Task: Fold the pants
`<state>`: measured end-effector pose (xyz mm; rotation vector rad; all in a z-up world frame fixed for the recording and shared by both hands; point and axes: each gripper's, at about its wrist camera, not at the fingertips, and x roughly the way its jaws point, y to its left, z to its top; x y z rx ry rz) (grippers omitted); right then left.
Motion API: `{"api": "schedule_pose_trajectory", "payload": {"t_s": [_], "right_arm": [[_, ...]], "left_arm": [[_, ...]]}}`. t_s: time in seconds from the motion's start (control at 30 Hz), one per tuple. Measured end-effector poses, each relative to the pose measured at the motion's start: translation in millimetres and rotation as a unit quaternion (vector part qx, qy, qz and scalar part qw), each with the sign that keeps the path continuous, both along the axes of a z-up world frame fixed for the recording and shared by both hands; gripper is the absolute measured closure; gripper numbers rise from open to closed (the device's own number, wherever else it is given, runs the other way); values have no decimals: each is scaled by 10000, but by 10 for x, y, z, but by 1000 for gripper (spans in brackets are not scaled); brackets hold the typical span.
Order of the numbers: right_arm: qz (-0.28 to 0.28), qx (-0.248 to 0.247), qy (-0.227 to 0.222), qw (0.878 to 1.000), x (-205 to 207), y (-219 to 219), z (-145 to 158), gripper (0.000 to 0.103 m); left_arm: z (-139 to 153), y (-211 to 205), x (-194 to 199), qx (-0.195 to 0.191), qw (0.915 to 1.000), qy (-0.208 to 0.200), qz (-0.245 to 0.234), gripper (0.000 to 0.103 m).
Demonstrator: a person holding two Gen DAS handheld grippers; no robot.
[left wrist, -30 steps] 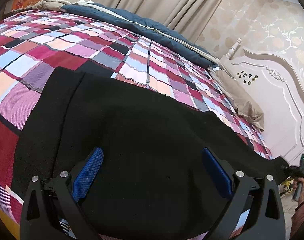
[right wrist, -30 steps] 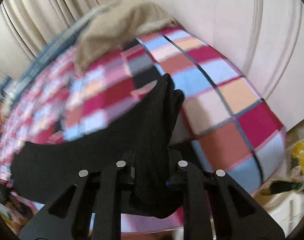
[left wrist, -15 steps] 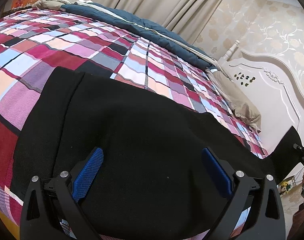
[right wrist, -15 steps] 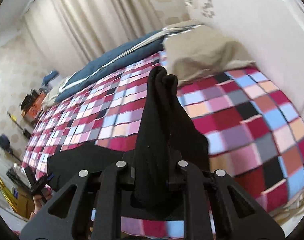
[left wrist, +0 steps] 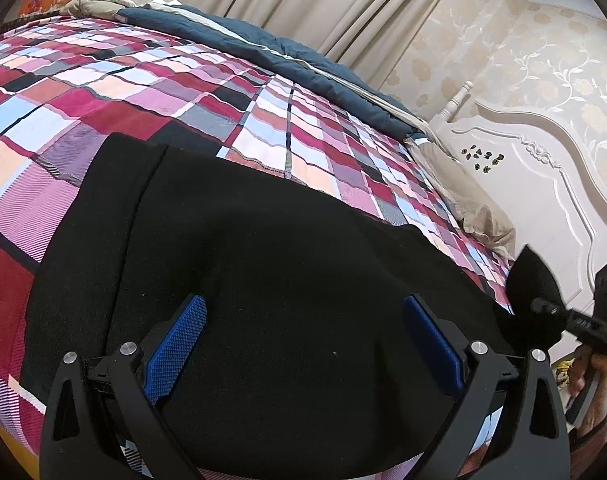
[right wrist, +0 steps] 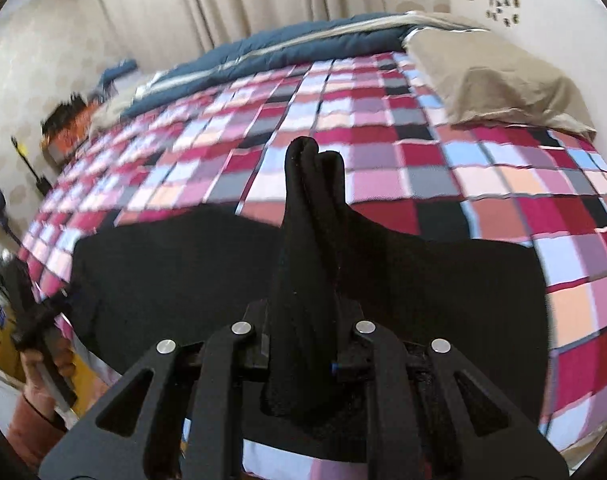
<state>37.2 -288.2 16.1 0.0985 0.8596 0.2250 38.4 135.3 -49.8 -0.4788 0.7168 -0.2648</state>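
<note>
Now the right gripper (right wrist: 303, 356), clamped on the pants (left wrist: 271, 280) hem, should carry it toward nine o'clock, edges aligned; left gripper (left wrist: 303, 350) stands apart.

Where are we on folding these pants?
Done: the black pants lie spread across the plaid bedspread. In hand: the right gripper is clamped on one bunched end, lifted off the bed. The left gripper is open above the fabric. Left: no finished fold visible yet.

Plaid bedspread (left wrist: 151, 92) w/ navy quilt (left wrist: 287, 60), tan pillow (right wrist: 491, 80), white headboard (left wrist: 543, 184), beige curtains (left wrist: 323, 4).
</note>
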Motion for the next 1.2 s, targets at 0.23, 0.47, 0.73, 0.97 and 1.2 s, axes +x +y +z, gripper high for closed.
{"api": "schedule_pose_trajectory", "payload": {"t_s": [0.23, 0.47, 0.73, 0.97, 1.2], "right_arm": [[212, -650, 81, 9976, -22, 493, -329, 86], [275, -1026, 130, 9943, -15, 710, -469, 85], [278, -1216, 150, 9921, -6, 818, -523, 83], [303, -1211, 153, 9921, -32, 899, -547, 78], [425, -954, 208, 9943, -67, 979, -537, 74]], "left_arm": [[-7, -18, 6, 69, 10000, -25, -1, 6], [-5, -21, 13, 84, 10000, -35, 13, 6], [-7, -19, 17, 43, 10000, -18, 2, 6], [-6, -17, 15, 85, 10000, -36, 16, 6], [-6, -22, 20, 48, 10000, -23, -9, 6]]}}
